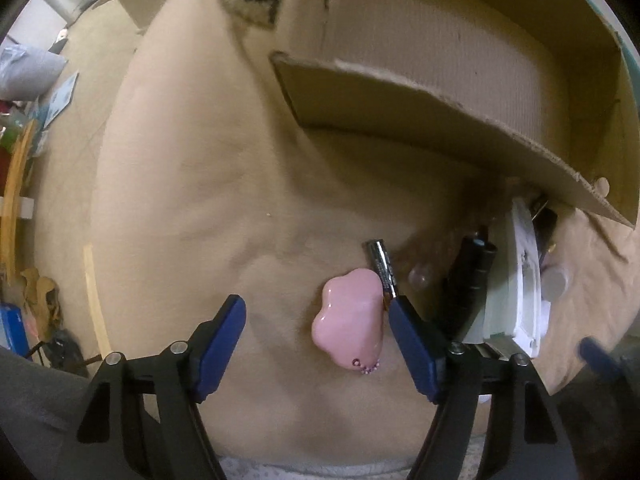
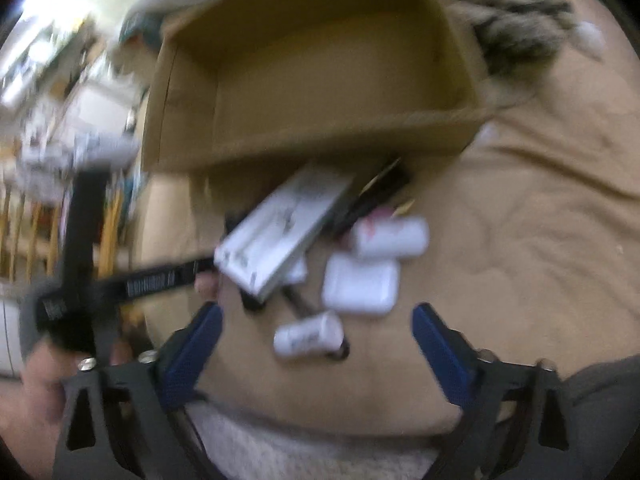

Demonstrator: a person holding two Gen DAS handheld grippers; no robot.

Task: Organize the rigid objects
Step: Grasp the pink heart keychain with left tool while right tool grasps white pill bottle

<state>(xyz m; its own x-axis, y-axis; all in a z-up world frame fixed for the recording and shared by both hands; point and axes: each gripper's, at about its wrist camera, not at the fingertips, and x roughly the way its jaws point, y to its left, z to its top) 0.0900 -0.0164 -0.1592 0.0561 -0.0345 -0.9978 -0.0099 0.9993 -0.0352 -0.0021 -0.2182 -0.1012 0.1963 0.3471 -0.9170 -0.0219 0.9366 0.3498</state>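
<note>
In the left wrist view my left gripper point(image 1: 316, 312) is open, low over a tan blanket point(image 1: 200, 200). A glossy pink cloud-shaped object point(image 1: 347, 316) lies between its blue pads, nearer the right one. A black battery point(image 1: 382, 270) touches its far right side. An open cardboard box point(image 1: 440, 80) stands beyond. In the blurred right wrist view my right gripper point(image 2: 318, 322) is open and empty above a small white cylinder point(image 2: 308, 336). A white case point(image 2: 360, 288), a white can point(image 2: 390, 238) and a white flat box point(image 2: 280, 236) lie before the cardboard box point(image 2: 304, 80).
A white flat box point(image 1: 520, 280), black tube-like items point(image 1: 472, 276) and a clear round thing point(image 1: 420, 274) lie right of the pink object. The other gripper's black frame point(image 2: 84, 264) and a hand show at left in the right wrist view. A furry striped cushion point(image 2: 508, 20) lies behind the box.
</note>
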